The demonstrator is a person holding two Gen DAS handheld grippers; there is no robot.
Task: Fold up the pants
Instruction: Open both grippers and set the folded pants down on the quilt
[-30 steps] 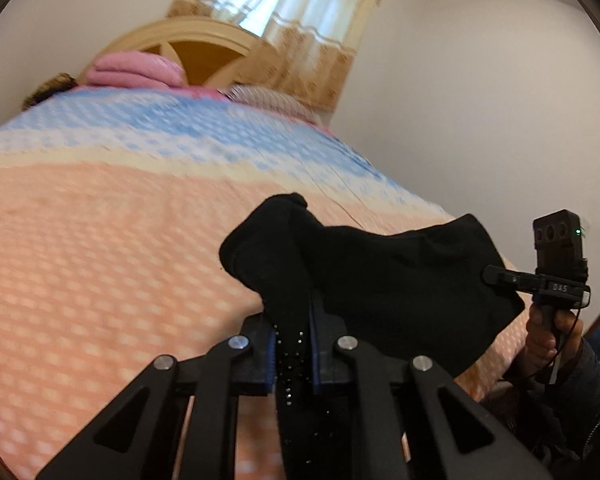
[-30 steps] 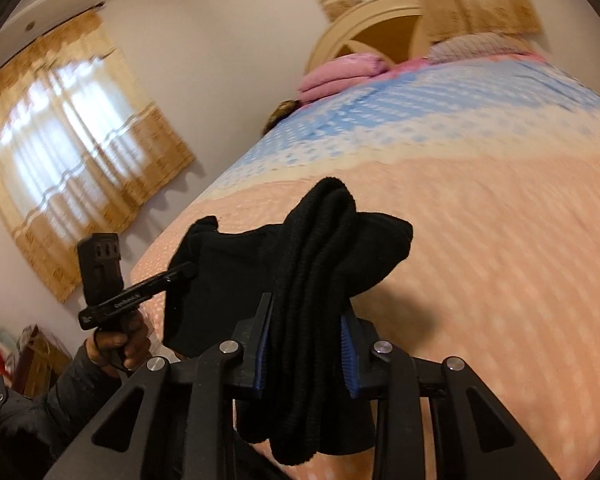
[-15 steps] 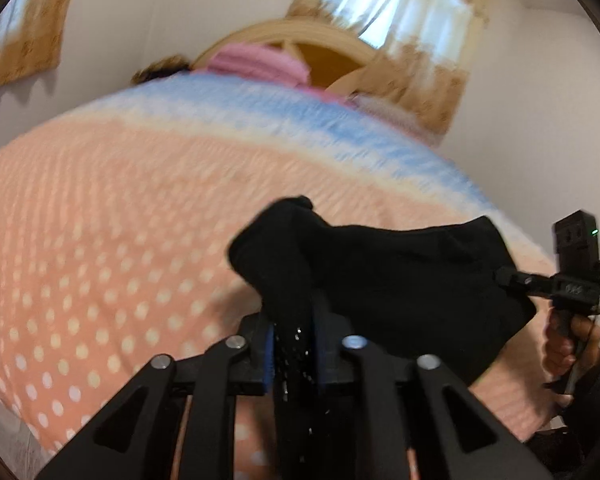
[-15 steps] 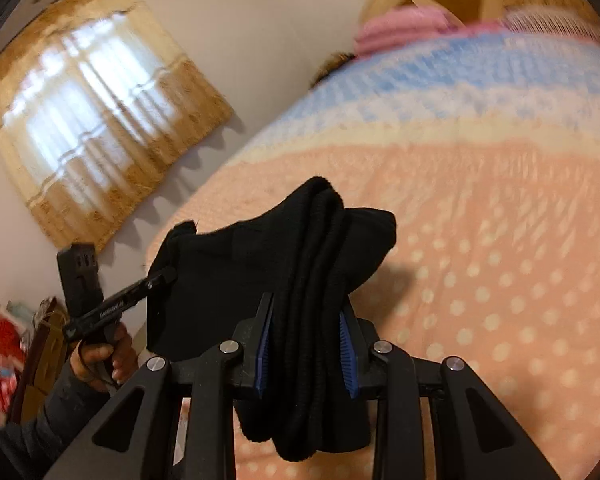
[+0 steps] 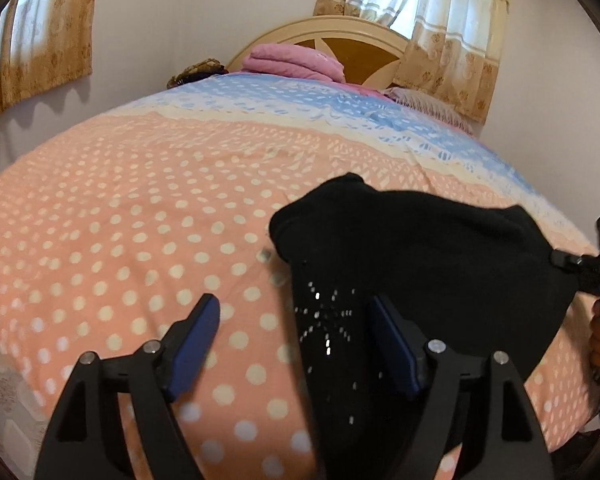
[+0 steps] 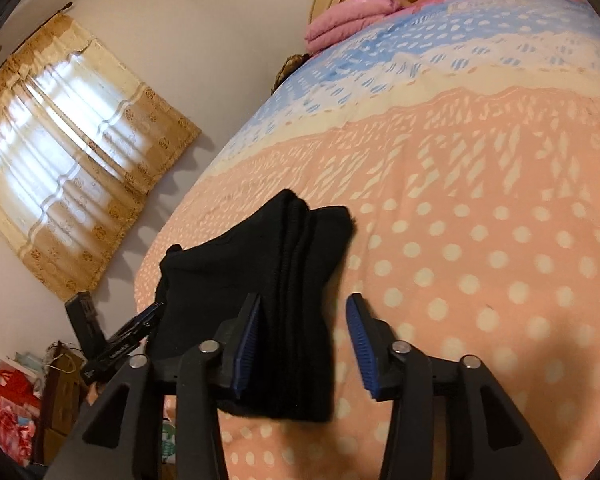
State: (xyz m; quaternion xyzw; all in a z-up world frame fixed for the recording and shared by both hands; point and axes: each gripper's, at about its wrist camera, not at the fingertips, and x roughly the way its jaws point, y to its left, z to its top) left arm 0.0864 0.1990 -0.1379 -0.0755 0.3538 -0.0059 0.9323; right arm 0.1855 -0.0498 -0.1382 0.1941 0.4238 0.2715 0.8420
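black folded pants [image 5: 440, 248] lie lengthwise between left gripper [image 5: 296, 340] and right gripper [image 6: 302, 336], both just opening, unclamped.

Big bed [image 5: 148, 208] with a peach polka-dot bedspread [image 6: 500, 240] fading into cream and blue bands up top. Folded pink blanket [image 5: 296, 60] stacked against a pale wooden headboard [image 5: 340, 32] – brownish lump just beside it, too small to tell. Gold patterned curtains [image 6: 72, 184] over bright windows, plain white walls. Red bags and boxes [image 6: 16, 404] piled on the floor – blurry.
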